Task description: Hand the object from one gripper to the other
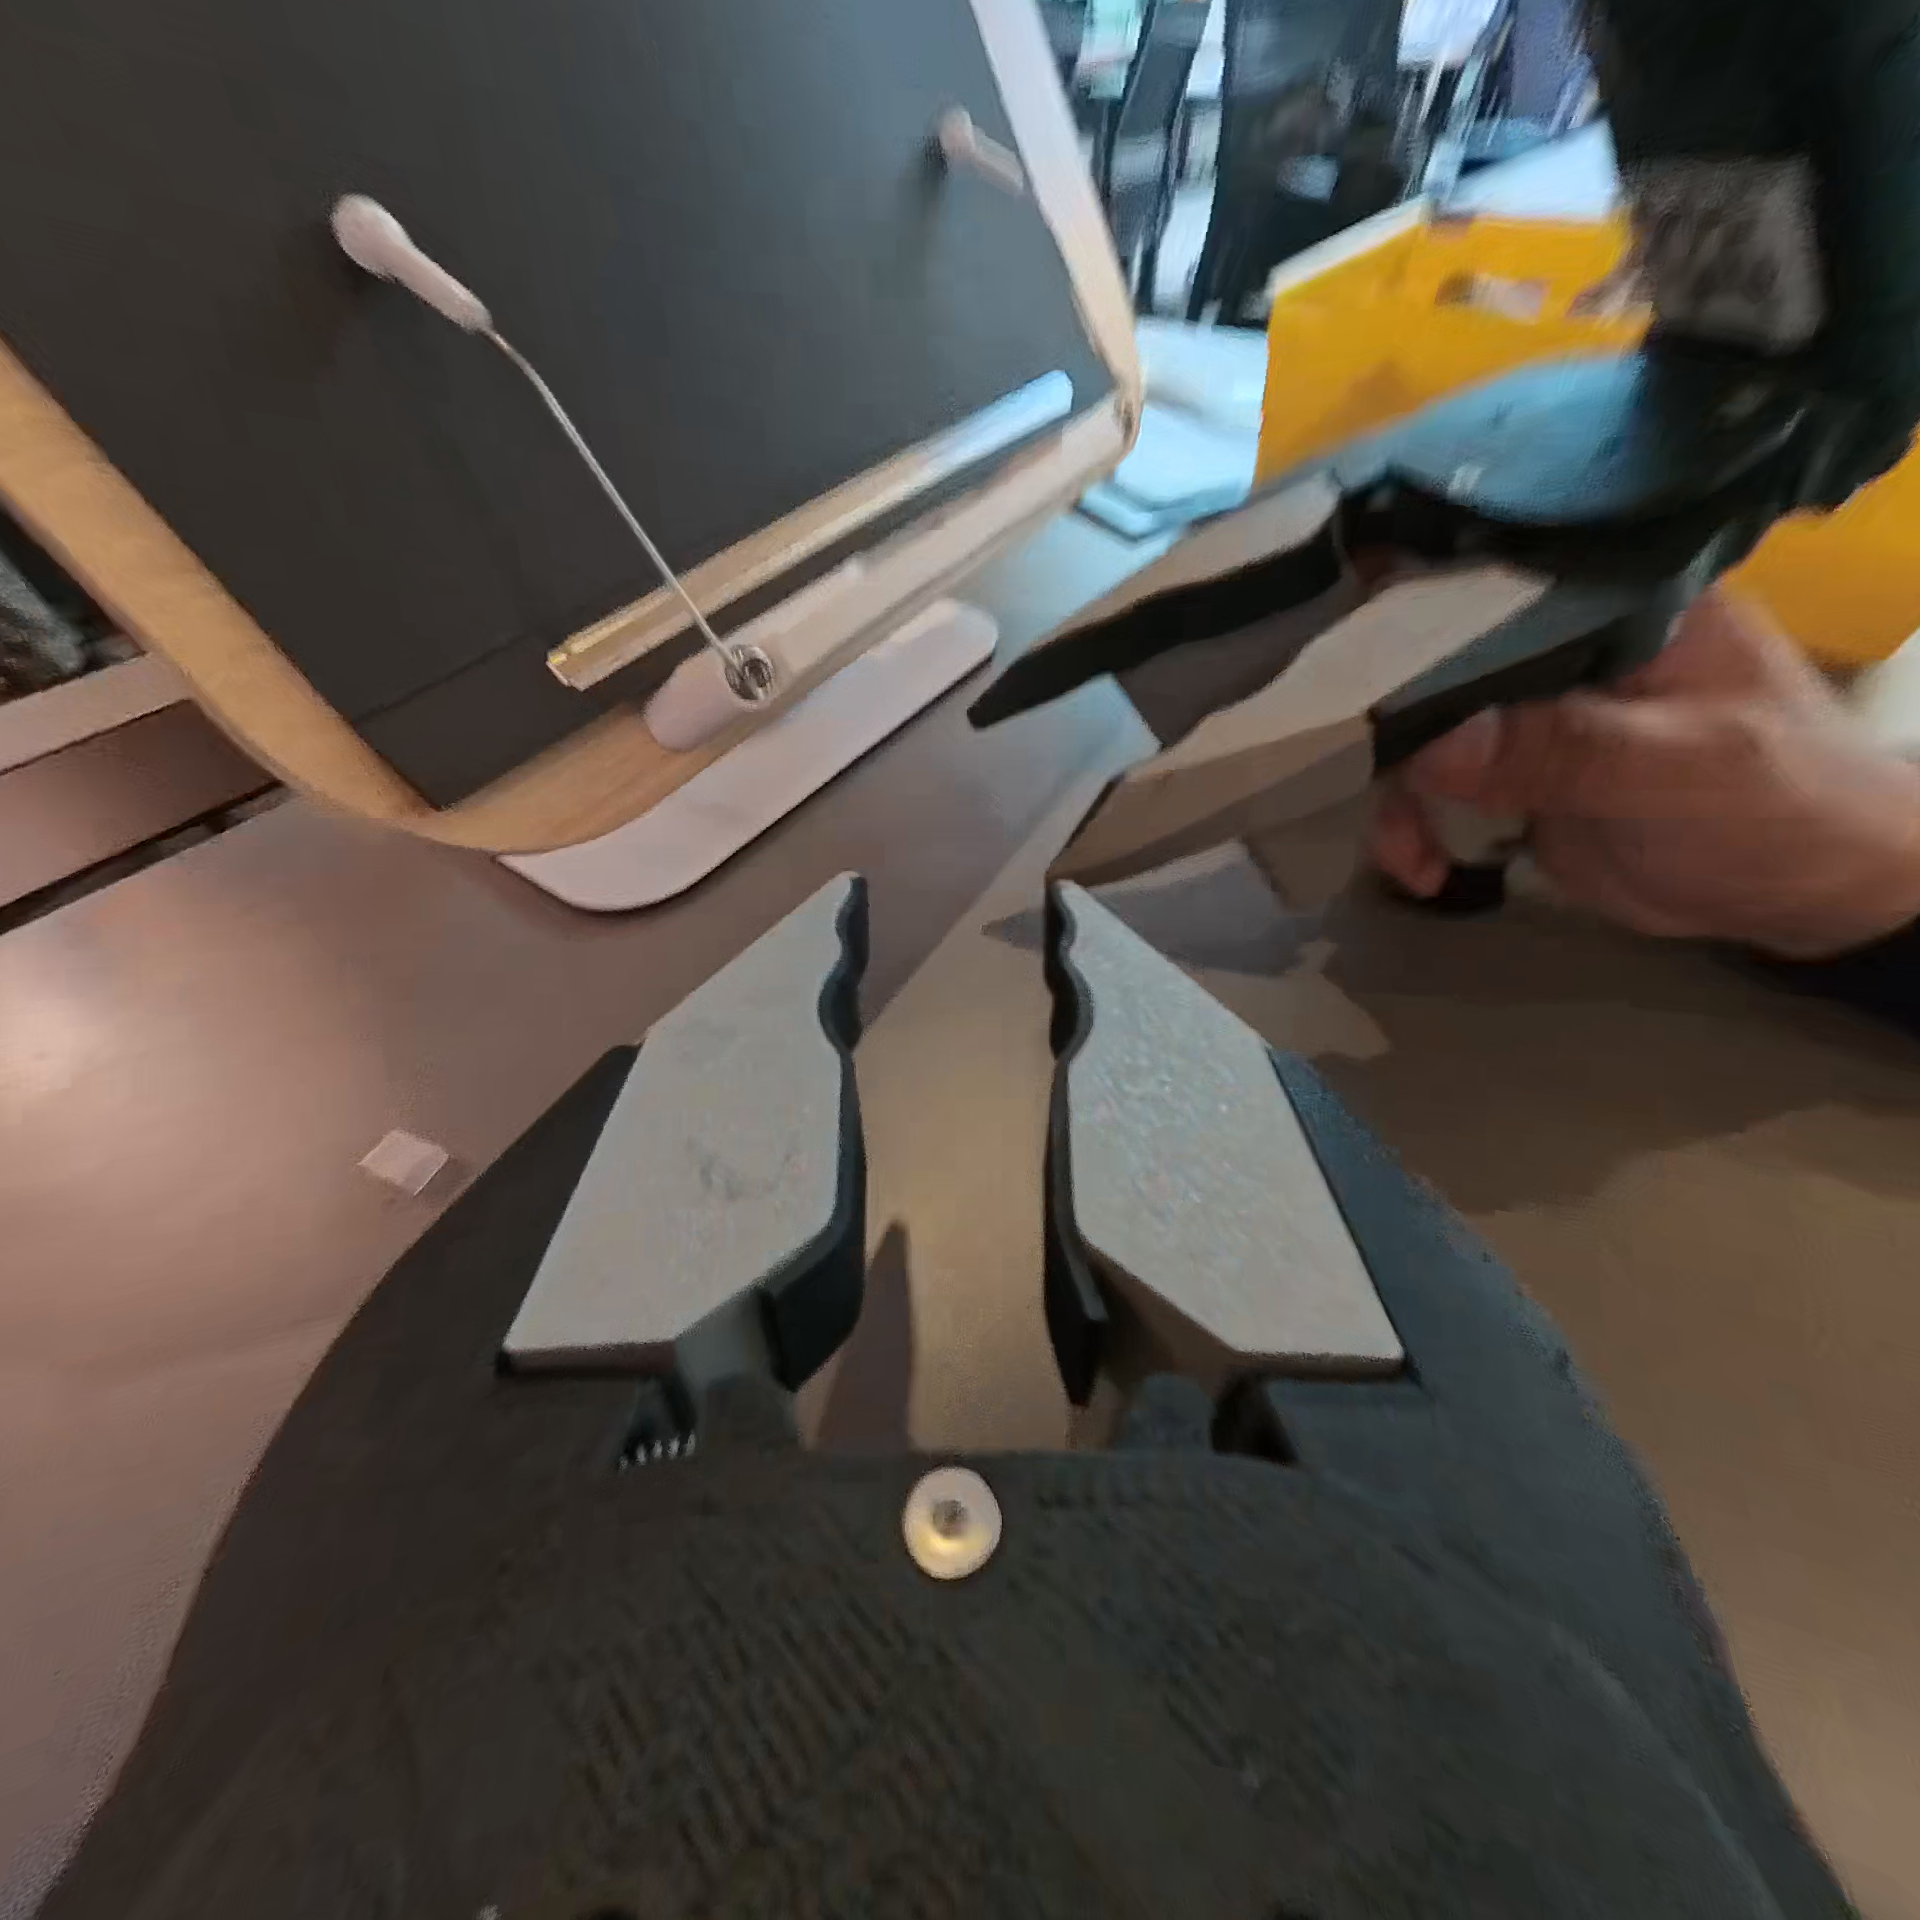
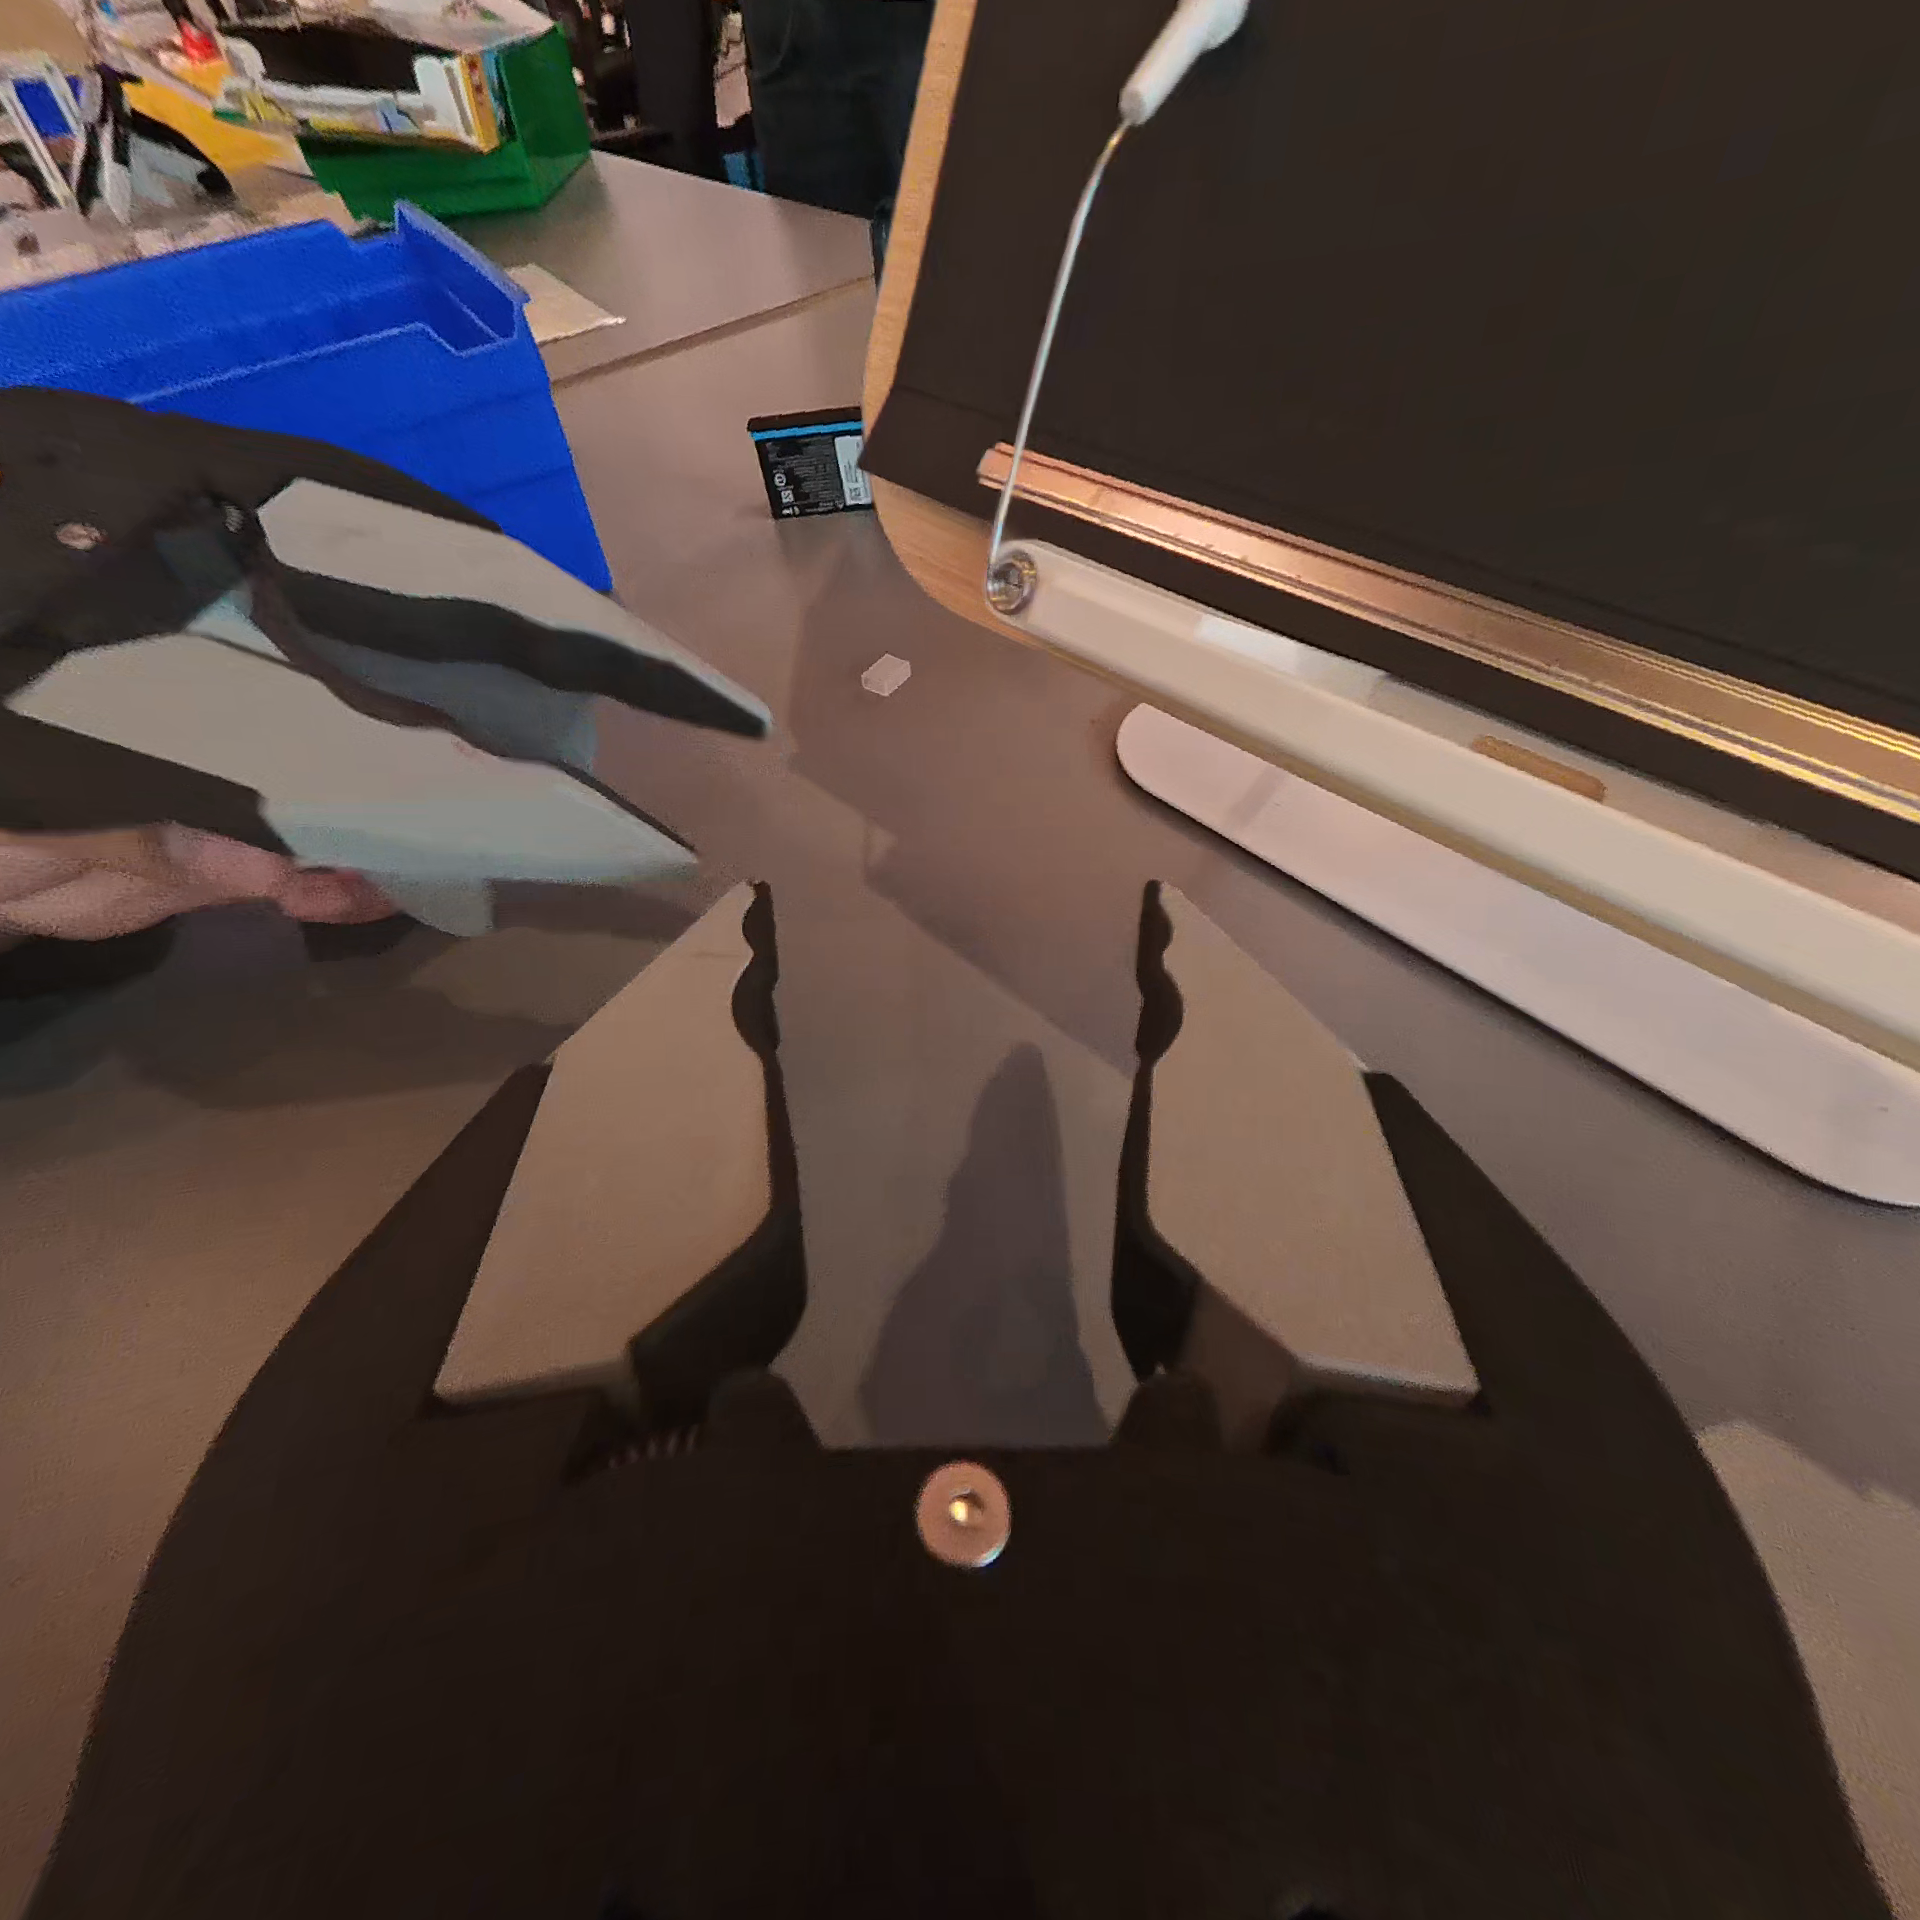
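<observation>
Two grippers, both empty: left gripper [image 1: 956, 935] has its jaws parted a little with only bare table [image 1: 208, 1039] between them, and right gripper [image 2: 951, 935] is spread wider, also holding nothing. Ahead of the right jaws, well apart, lies a small clear block [image 2: 886, 673], likely the object though I can't be sure; a small black pack [image 2: 810, 462] lies farther off by the stand [image 2: 1455, 312]. No pickup yet, so grasp, handover and release all look left to do.
</observation>
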The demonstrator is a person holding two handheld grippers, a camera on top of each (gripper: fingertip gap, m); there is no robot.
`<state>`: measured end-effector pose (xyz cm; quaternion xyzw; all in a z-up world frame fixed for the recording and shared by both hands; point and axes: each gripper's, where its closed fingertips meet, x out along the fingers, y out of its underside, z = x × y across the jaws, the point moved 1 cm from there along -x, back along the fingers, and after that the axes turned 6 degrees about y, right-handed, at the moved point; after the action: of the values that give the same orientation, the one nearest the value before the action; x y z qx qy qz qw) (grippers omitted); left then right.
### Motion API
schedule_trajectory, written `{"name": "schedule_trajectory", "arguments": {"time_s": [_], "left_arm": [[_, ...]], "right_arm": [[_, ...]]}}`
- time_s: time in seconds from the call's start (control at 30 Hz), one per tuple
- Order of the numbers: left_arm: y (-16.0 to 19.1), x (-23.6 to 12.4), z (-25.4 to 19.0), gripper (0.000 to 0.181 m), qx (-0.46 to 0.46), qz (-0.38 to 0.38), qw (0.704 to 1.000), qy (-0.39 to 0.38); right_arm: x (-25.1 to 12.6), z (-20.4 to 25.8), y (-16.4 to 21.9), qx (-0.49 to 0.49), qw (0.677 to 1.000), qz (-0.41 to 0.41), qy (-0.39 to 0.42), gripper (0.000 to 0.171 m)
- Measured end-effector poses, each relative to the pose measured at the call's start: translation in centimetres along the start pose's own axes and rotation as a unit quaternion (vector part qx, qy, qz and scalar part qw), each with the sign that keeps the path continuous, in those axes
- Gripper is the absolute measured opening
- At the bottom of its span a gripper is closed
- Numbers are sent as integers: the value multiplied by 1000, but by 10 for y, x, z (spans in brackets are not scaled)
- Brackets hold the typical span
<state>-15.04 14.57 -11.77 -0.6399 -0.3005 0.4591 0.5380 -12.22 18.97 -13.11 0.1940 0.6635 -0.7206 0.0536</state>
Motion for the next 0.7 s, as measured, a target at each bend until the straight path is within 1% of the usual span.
{"name": "schedule_trajectory", "arguments": {"time_s": [0.03,0.1,0.17,0.2,0.27,0.3,0.37,0.43,0.5,0.57,0.63,0.7], "left_arm": [[-9,-3,-1,37,-23,-30,999,12],[-25,-12,3,57,-60,-79,995,23],[-28,-18,18,88,-59,-85,994,-26],[-29,-20,24,97,-33,-79,995,-55],[-29,-24,33,110,17,-71,991,-112],[-30,-25,36,114,22,-73,989,-130],[-31,-27,40,118,11,-80,986,-144],[-28,-30,49,118,2,-75,983,-170],[-28,-35,58,118,5,-78,978,-195],[-28,-38,64,118,12,-86,973,-214],[-25,-35,64,116,10,-82,974,-211],[-19,-28,59,114,1,-73,979,-192]], "right_arm": [[0,-2,0,5,1000,0,2,74],[1,-6,3,16,1000,8,7,90],[2,-13,4,17,999,13,32,105],[3,-19,4,16,998,15,53,113],[2,-36,7,5,993,27,114,121],[-1,-48,8,-7,987,34,157,122],[-10,-73,11,-35,966,52,251,124],[-20,-89,9,-65,947,62,309,130],[-25,-93,8,-68,944,61,318,122],[-27,-94,6,-57,946,54,315,119],[-28,-94,6,-53,947,52,312,118],[-27,-93,6,-55,948,51,309,116]]}}
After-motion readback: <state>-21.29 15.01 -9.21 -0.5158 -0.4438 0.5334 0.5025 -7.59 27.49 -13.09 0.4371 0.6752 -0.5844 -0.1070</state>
